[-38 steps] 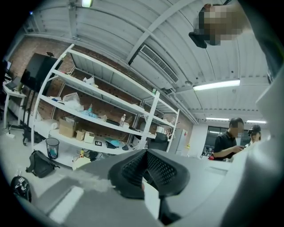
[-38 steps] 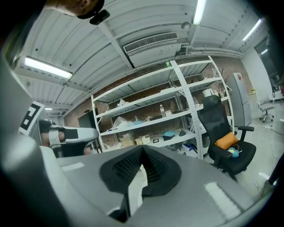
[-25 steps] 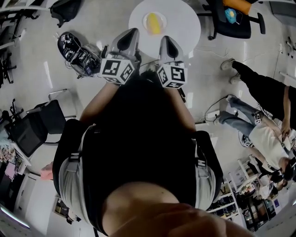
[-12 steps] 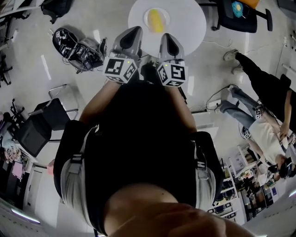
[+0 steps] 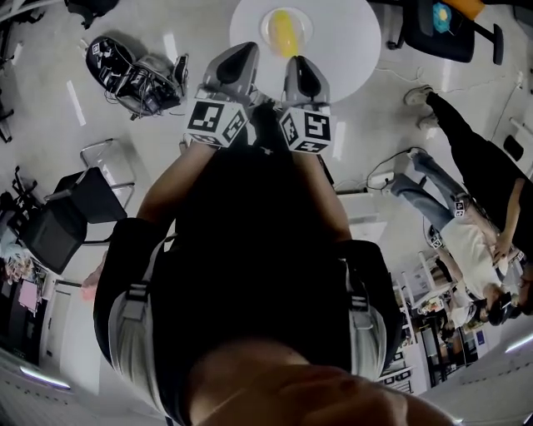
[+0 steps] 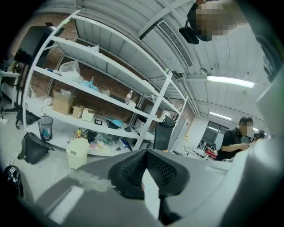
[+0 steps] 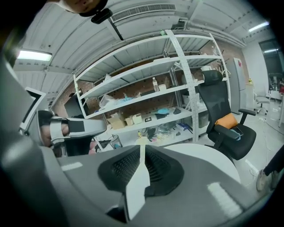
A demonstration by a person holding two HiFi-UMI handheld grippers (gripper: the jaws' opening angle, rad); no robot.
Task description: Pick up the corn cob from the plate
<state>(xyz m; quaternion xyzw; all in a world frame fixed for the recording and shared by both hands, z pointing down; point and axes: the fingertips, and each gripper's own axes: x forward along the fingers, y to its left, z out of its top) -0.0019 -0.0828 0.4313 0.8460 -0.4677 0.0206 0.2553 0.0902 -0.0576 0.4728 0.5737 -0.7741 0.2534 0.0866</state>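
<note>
Head view first: the corn cob [image 5: 283, 30] lies on its plate [image 5: 305, 20], a little left of the middle of the round white tabletop [image 5: 346, 46], with its long axis running roughly away from me. My left claw [image 5: 239, 52] and right claw [image 5: 297, 63] hang side by side at the near edge, short of the plate and touching nothing. Left gripper view: the left claw [image 6: 144, 153] has its pads pressed together with nothing between them, and it faces shelving rather than the corn. Right gripper view: the right claw [image 7: 142, 148] is likewise closed and empty, with a slice of tabletop [image 7: 213, 162] just past its tips; no cob shows here. My plan, then: tip a claw down toward the plate and spread the jaws before they reach it. Straddle the cob across its narrow width at mid-length and squeeze gently, since that round body looks ready to roll. Keep the tips clear of the plate rim, then lift straight up.
</note>
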